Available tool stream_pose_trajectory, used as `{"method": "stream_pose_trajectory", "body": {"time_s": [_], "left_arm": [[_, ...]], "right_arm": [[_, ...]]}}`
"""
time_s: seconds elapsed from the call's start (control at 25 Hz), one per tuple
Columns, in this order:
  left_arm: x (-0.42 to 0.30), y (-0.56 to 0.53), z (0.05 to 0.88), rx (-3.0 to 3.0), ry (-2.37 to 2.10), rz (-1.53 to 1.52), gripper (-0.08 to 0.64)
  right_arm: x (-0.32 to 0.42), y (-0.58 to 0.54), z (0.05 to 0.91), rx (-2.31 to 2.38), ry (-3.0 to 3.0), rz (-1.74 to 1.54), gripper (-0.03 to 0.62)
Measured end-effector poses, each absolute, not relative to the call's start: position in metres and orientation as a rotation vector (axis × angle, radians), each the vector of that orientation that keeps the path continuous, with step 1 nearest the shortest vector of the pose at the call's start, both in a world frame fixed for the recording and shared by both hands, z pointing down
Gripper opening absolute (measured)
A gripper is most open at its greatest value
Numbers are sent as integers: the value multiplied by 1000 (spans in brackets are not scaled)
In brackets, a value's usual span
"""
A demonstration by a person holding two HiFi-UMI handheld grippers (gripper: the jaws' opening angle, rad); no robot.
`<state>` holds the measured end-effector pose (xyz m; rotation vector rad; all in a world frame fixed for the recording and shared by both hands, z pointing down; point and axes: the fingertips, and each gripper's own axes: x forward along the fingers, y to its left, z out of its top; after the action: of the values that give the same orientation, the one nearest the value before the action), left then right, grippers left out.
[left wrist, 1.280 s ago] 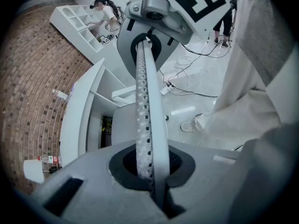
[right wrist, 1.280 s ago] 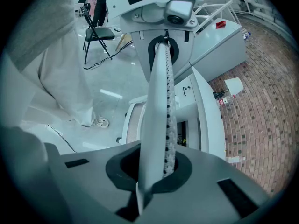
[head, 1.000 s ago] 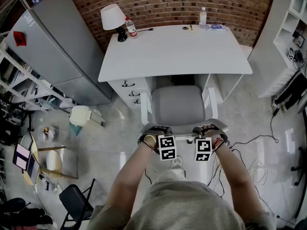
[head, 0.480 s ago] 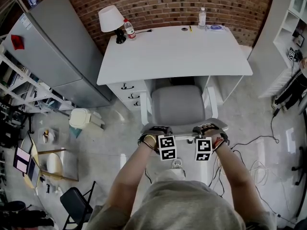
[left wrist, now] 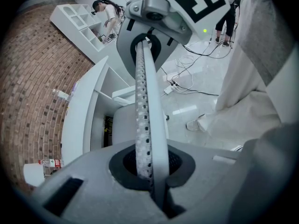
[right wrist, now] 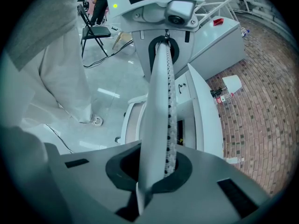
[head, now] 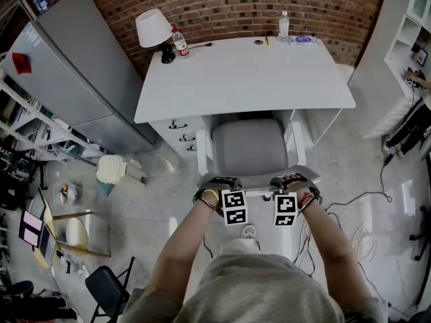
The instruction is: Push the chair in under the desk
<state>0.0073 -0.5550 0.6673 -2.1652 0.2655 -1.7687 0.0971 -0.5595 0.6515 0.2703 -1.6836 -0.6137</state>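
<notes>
The chair has a grey seat (head: 249,150) and white arms, and its front is tucked under the white desk (head: 246,73). My left gripper (head: 219,183) is shut on the left part of the backrest's top edge (head: 257,191). My right gripper (head: 293,180) is shut on the right part. In the left gripper view the perforated backrest edge (left wrist: 144,101) runs from my left gripper (left wrist: 152,169) up to the other gripper (left wrist: 154,13). The right gripper view mirrors this, with the backrest edge (right wrist: 163,111) clamped in my right gripper (right wrist: 156,171).
A lamp (head: 151,25) and bottles (head: 180,42) stand at the desk's back edge. Drawers (head: 180,132) sit under its left side. A grey cabinet (head: 74,66) and a bin (head: 112,168) lie to the left, cables (head: 357,200) on the floor to the right.
The chair has slid slightly forward towards the desk with both grippers still clamped on the backrest. The desk's front edge now covers a little more of the seat.
</notes>
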Motion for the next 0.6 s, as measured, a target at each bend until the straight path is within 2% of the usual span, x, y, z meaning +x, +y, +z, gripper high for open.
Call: {"method": "stream_pose_trajectory", "body": {"time_s": [0.6], "left_arm": [[1, -567, 668, -2164, 238, -1771, 12]], "right_arm": [[92, -569, 652, 283, -1680, -609, 9]]}}
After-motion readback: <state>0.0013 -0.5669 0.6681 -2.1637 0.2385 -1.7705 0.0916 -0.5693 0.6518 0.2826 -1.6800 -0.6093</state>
